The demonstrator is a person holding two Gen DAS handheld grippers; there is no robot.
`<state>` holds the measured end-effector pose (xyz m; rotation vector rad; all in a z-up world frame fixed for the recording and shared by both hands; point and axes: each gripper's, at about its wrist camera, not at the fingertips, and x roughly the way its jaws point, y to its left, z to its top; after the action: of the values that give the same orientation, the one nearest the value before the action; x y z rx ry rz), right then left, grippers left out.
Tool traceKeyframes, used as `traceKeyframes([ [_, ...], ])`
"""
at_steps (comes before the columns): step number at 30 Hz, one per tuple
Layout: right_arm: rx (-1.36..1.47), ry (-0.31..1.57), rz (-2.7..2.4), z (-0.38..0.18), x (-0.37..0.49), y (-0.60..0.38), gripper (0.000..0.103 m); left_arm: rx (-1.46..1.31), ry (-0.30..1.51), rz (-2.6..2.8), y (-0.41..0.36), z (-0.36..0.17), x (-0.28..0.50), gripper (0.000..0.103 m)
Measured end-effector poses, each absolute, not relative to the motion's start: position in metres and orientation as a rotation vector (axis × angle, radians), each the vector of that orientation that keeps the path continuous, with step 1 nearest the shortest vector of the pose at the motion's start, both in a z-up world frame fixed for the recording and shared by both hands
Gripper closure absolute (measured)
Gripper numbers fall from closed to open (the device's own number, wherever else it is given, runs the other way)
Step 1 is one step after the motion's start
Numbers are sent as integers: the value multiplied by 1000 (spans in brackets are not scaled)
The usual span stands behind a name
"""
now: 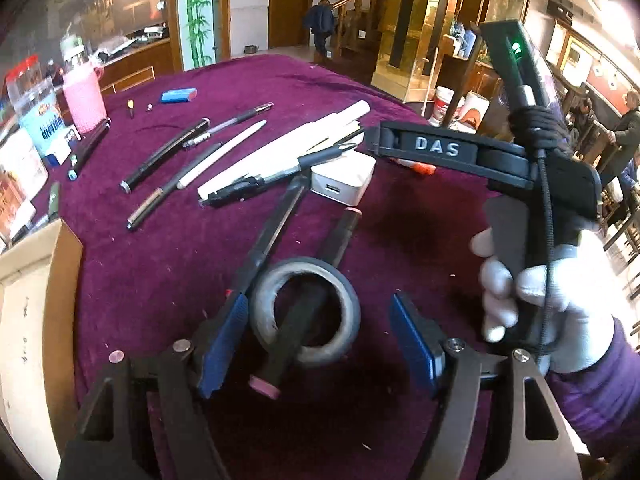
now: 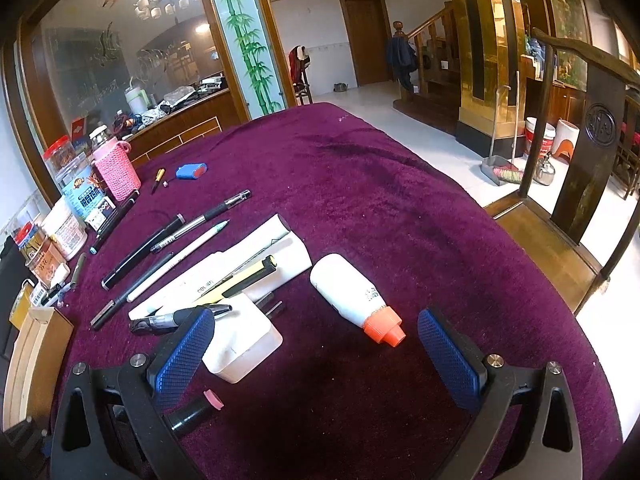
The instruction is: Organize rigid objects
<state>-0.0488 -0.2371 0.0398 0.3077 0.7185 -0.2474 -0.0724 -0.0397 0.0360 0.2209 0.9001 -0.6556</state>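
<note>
Purple tablecloth (image 1: pixel 160 264); both jaws open; tape roll (image 1: pixel 306 312) hides dark pen (image 1: pixel 288 344) middle

Soft indoor light falls evenly; glare flares on the glass partition (image 2: pixel 120 64) behind the purple tablecloth (image 2: pixel 360 200); fisheye edges bend and darken.

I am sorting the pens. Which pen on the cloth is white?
The slim white pen, lying between the black pens; all other pens have dark barrels.

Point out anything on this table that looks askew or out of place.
The tape roll lies on top of a dark marker between the open left claw pads. The glue bottle lies on its side apart from the pen row.
</note>
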Motion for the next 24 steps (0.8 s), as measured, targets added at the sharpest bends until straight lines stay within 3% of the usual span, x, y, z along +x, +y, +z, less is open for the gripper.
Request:
traceKeyframes([
  [3, 308, 721, -247, 40, -49, -237, 1, 202, 877, -663, -37, 43, -74, 29],
  [5, 309, 726, -247, 39, -48, -237, 1, 247, 878, -661, -42, 41, -73, 21],
  [8, 312, 729, -249, 38, -49, -236, 1, 310, 887, -651, -51, 35, -70, 21],
  [9, 312, 729, -249, 38, -48, -236, 1, 312, 900, -646, -53, 31, -66, 26],
  [10, 314, 729, -250, 38, -48, -236, 1, 306, 909, -640, -53, 29, -64, 44],
  [14, 323, 736, -251, 37, -48, -237, 1, 222, 931, -628, -38, 33, -58, 43],
  [24, 322, 721, -243, 39, -48, -236, 1, 126, 763, -573, 24, 98, -95, 43],
])
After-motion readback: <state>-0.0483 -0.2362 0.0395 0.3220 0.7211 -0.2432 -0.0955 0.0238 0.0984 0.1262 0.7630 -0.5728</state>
